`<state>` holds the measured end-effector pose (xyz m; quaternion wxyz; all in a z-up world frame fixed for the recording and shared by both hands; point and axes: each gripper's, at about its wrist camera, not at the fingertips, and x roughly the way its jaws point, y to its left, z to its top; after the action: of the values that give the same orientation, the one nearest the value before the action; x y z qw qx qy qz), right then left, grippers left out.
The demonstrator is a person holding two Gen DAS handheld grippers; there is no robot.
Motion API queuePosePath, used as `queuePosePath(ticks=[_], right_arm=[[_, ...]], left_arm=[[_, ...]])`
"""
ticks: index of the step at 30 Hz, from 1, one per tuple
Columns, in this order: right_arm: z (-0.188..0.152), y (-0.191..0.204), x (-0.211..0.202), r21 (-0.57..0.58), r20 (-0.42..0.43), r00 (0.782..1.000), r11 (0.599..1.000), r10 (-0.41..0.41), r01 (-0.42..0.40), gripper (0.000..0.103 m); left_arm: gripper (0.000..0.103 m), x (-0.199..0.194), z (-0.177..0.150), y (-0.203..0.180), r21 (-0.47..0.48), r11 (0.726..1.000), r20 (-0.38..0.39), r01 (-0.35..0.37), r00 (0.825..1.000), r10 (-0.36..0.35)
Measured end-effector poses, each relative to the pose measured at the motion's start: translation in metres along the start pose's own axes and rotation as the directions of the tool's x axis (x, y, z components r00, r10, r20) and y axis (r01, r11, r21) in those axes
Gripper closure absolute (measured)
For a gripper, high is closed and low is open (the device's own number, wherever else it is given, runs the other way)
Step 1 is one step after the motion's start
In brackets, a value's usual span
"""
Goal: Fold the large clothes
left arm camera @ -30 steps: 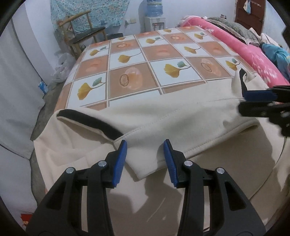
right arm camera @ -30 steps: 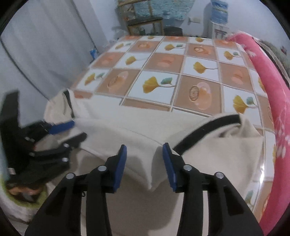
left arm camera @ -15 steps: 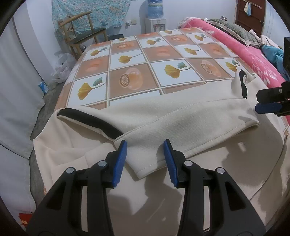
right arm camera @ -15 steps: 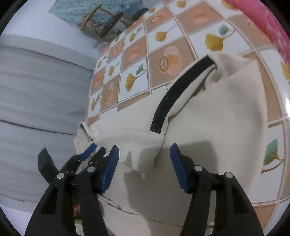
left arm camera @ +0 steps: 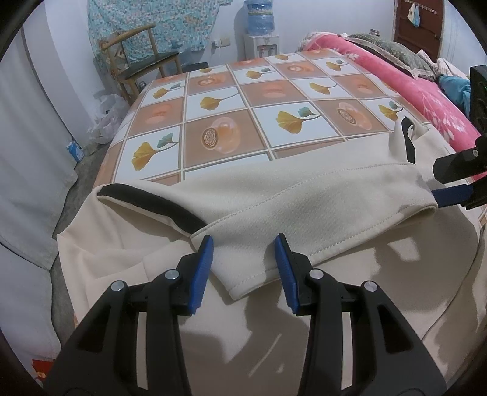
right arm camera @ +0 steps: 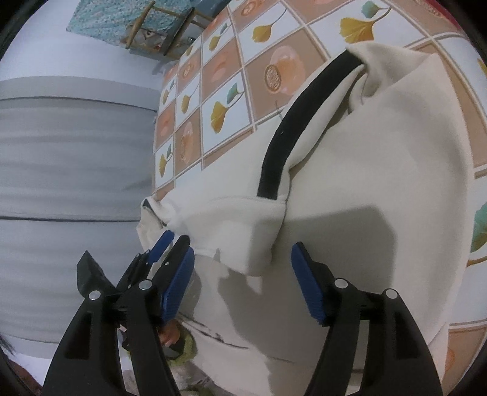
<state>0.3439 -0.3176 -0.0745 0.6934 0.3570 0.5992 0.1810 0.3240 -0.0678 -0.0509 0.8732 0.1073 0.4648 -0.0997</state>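
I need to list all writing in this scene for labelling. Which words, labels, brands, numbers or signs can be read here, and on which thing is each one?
No text can be read in either view.
Garment: plain cream with black trim, no print or label showing.
Tablecloth: only leaf and round motifs, no words.
Water bottle: any label is too blurred to read.
Small blue carton on the floor: any print too small to read.

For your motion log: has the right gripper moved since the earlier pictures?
Yes: in the left wrist view the right gripper has drawn back rightward off the cream garment, jaws opening.
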Motion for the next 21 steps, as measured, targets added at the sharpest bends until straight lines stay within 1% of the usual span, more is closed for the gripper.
queuePosePath(ticks=[3,8,9,10,11,12,13,14,16,18,20,21], right_arm=[[0.0,0.001,0.004,0.004,-0.007,1.0,1.0,-0.004,0.004,0.038],[-0.001,0.005,0.008,-0.013,0.004,0.999,0.999,-0.032,0.032,0.038],[-0.001,0.007,0.009,-0.024,0.011,0.999,0.999,-0.044,0.045,0.041],[-0.002,0.008,0.01,-0.034,0.017,0.998,0.997,-0.062,0.063,0.048],[-0.002,0.01,0.01,-0.043,0.02,0.997,0.996,-0.078,0.079,0.05],[-0.003,0.011,0.011,-0.055,0.026,0.995,0.993,-0.099,0.1,0.057],[-0.004,0.012,0.012,-0.066,0.028,0.994,0.992,-0.109,0.111,0.067],[-0.004,0.014,0.013,-0.077,0.028,0.993,0.99,-0.118,0.119,0.072],[-0.006,0.021,0.014,-0.122,0.051,0.987,0.98,-0.15,0.156,0.089],[-0.006,0.032,0.007,-0.177,0.094,0.981,0.967,-0.167,0.182,0.092],[-0.005,0.047,-0.001,-0.242,0.144,0.971,0.945,-0.19,0.221,0.093],[-0.004,0.056,-0.006,-0.278,0.181,0.961,0.926,-0.21,0.255,0.093]], left_arm=[[0.063,0.0,-0.001,0.0,0.0,1.0,0.004,-0.002,1.0,0.002],[0.063,0.0,-0.001,0.0,0.0,1.0,0.005,-0.002,1.0,0.002],[0.063,0.0,-0.001,0.0,0.0,1.0,0.005,-0.002,1.0,0.002],[0.063,0.0,-0.001,0.0,-0.001,1.0,0.005,-0.003,1.0,0.003],[0.063,0.0,-0.001,0.0,-0.001,1.0,0.006,-0.003,1.0,0.003],[0.063,0.0,-0.002,0.0,-0.001,1.0,0.006,-0.003,1.0,0.003],[0.063,0.0,-0.001,0.0,-0.001,1.0,0.008,-0.003,1.0,0.003],[0.063,-0.001,-0.002,-0.001,-0.001,1.0,0.01,-0.004,1.0,0.004],[0.063,-0.001,-0.001,-0.001,0.0,1.0,0.013,-0.004,1.0,0.004],[0.063,-0.001,0.001,0.0,-0.004,1.0,0.01,0.006,1.0,-0.006],[0.063,-0.001,0.003,0.001,-0.015,1.0,0.009,0.025,1.0,-0.025],[0.063,-0.001,0.004,0.002,-0.025,0.999,0.009,0.042,0.999,-0.042]])
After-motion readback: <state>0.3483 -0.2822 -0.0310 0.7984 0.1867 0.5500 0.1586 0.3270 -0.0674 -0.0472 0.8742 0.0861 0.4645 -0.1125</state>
